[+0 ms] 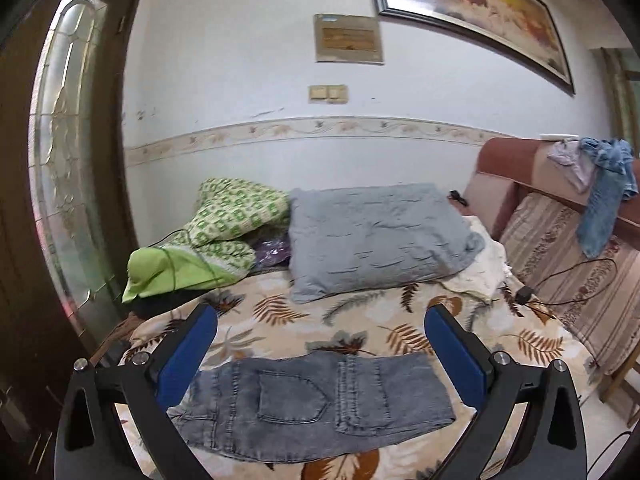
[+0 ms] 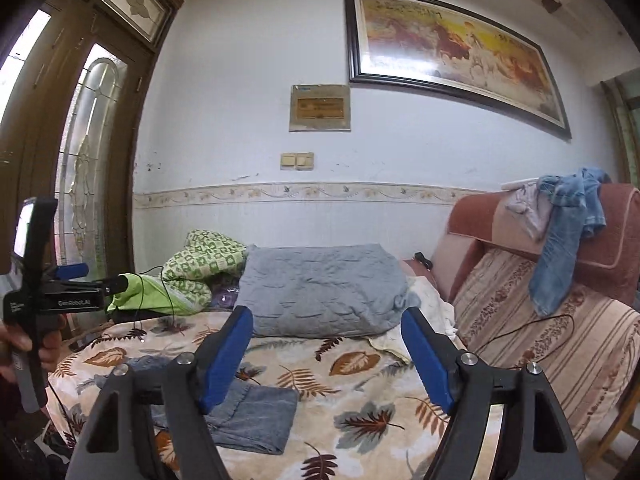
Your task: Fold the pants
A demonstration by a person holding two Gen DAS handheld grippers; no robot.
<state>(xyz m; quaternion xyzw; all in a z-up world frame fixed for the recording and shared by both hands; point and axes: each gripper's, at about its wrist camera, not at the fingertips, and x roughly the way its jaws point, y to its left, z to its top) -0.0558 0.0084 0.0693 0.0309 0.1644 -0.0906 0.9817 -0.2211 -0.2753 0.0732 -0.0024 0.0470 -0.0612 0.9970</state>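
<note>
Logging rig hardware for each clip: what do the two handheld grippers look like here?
Both match: the left gripper and right gripper have black angular finger arms with triangular cut-outs, silver round pivot bolts and flat blue pads. In the right wrist view the left gripper's black body bears white lettering and a black pistol handle.

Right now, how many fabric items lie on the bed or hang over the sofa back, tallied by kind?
Folded grey jeans on the bed: 1
Grey pillow: 1
Green patterned blanket: 1
White cloth beside the pillow: 1
Blue denim garment over the sofa back: 1
Pale lilac garment over the sofa back: 1
Total: 6
</note>
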